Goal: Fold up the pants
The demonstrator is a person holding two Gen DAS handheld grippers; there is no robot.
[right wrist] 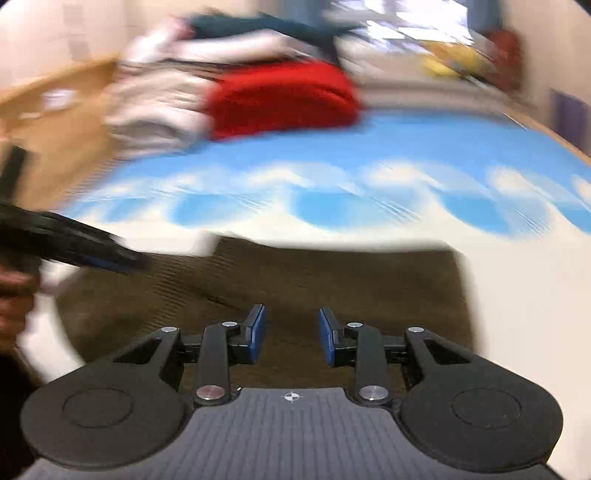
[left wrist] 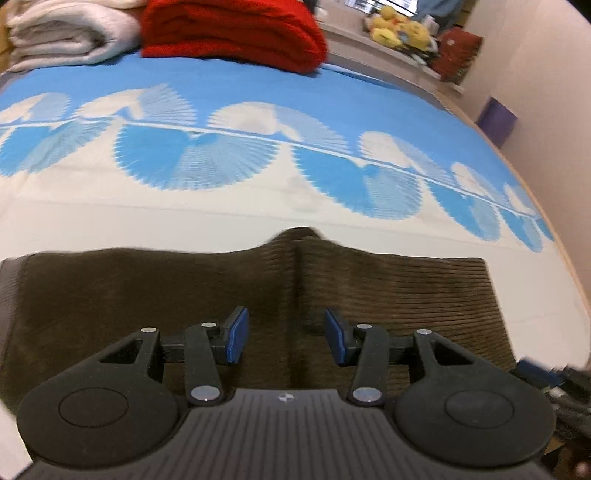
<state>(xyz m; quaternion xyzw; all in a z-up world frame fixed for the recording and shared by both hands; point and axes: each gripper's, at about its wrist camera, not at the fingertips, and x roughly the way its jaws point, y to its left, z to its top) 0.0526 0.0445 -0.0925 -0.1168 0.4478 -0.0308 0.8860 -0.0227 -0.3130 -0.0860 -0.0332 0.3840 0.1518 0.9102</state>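
The brown corduroy pants [left wrist: 258, 288] lie folded in a wide rectangle on the bed, with a small bump at the far edge. My left gripper [left wrist: 286, 334] is open and empty just above the pants' near middle. In the blurred right wrist view the pants [right wrist: 314, 280] show again, with my right gripper [right wrist: 291, 330] open and empty above them. The left gripper [right wrist: 92, 251] shows at the left of that view, over the pants' left end, held by a hand.
The bed has a blue and white fan-patterned cover [left wrist: 258, 155]. A folded red blanket [left wrist: 236, 33] and white towels [left wrist: 62, 33] lie at its far end. Yellow plush toys [left wrist: 399, 26] sit on a ledge behind. A wall [left wrist: 546, 92] runs along the right.
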